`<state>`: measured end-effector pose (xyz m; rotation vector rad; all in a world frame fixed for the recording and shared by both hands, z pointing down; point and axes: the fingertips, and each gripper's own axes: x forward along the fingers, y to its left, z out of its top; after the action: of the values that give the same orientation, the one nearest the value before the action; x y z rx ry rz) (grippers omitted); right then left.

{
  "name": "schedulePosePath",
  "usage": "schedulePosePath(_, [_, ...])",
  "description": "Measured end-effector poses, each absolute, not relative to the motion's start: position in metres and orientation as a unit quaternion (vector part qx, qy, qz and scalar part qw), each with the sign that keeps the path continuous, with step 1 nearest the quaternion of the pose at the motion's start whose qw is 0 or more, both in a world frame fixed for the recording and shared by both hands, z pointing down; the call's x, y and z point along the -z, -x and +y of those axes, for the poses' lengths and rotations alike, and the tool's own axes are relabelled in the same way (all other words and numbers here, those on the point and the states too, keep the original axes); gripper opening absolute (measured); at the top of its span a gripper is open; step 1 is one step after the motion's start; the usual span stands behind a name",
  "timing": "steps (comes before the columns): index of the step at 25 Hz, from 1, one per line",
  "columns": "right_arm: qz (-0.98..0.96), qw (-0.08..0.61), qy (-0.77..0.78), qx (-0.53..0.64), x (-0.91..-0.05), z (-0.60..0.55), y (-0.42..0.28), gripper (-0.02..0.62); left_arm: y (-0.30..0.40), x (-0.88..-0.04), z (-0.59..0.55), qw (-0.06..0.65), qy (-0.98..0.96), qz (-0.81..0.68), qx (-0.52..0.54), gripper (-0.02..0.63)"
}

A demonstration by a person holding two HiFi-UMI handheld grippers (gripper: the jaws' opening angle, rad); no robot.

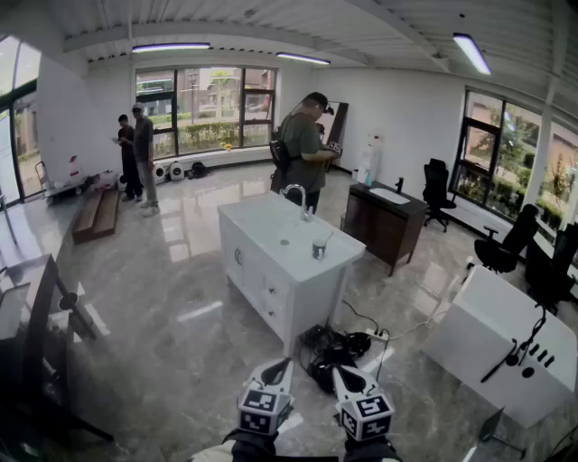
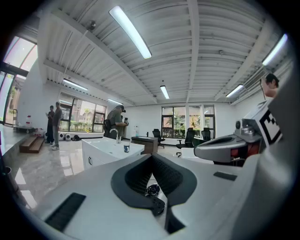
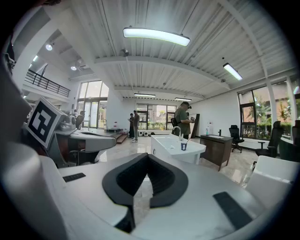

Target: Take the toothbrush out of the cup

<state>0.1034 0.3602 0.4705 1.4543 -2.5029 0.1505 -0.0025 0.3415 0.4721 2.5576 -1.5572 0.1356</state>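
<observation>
Left gripper (image 1: pixel 278 368) and right gripper (image 1: pixel 346 374) sit low in front, jaws closed and empty. Well apart ahead, the toothbrush (image 1: pixel 326 240) stands in its cup (image 1: pixel 319 250) on a white sink counter (image 1: pixel 262 226). Arriving with jaws closed would likely topple the cup.

Straight out beyond the fingertips (image 1: pixel 278 368) and well apart from them, a white vanity cabinet (image 1: pixel 262 289) on a glossy grey marble floor (image 1: pixel 172 361), with a dark wooden vanity (image 1: pixel 384 235) just past it to the right and black office chairs (image 1: pixel 439 188) farther right beside tall side windows (image 1: pixel 506 153). Far ahead of the fingertips, a white back wall (image 1: pixel 397 108) with a wide window band (image 1: pixel 203 108); off to their left, a low wooden bench (image 1: pixel 97 215). Overhead, a white ribbed ceiling (image 1: pixel 271 23) with long tube lights (image 1: pixel 471 52); near the fingertips on the right, a white table (image 1: pixel 488 334).
</observation>
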Motion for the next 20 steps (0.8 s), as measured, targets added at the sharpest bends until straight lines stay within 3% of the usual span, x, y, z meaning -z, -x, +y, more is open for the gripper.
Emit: schedulePosePath(20, [-0.863, 0.112, -0.49, -0.048, -0.47, 0.13, -0.122, -0.002, -0.021, -0.469, 0.112, 0.07, -0.845, -0.529, -0.046, 0.0])
